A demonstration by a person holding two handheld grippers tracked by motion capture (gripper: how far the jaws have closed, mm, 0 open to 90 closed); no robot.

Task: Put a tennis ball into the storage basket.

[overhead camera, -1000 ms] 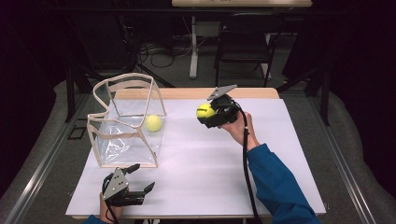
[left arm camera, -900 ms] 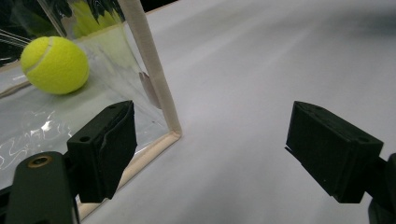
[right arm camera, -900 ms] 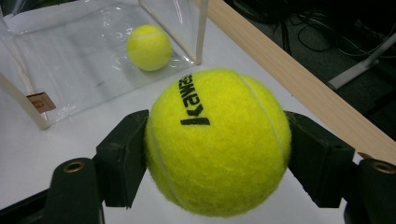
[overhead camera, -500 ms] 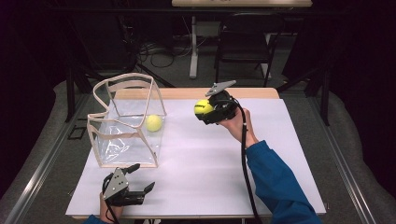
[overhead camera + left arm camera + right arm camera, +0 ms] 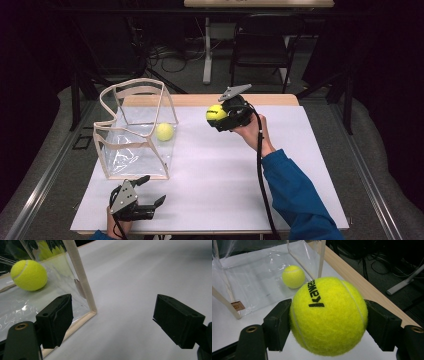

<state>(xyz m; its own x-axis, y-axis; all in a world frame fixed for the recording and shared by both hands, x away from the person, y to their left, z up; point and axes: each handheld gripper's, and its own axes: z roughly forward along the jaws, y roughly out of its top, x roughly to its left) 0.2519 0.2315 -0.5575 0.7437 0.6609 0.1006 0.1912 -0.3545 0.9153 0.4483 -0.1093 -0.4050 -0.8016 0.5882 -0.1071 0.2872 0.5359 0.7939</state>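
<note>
My right gripper (image 5: 220,116) is shut on a yellow tennis ball (image 5: 216,113) (image 5: 328,315) and holds it in the air above the white table, right of the clear bag. Both black pads (image 5: 277,323) press the ball's sides. A second tennis ball (image 5: 164,131) (image 5: 293,276) (image 5: 29,275) lies inside the clear plastic bag (image 5: 134,131) with beige trim, which stands with its mouth up at the table's left. My left gripper (image 5: 150,192) (image 5: 112,322) rests near the front edge, just in front of the bag's corner, open with nothing between its jaws.
The white tabletop (image 5: 215,170) has a wooden strip (image 5: 270,100) along its far edge. Behind the table stand a dark chair (image 5: 260,55) and a white stand leg (image 5: 206,55), with cables on the floor. A blue sleeve (image 5: 295,200) crosses the table's right front.
The right gripper has carried the tennis ball slightly left and toward the bag. The left gripper has stayed where it was.
</note>
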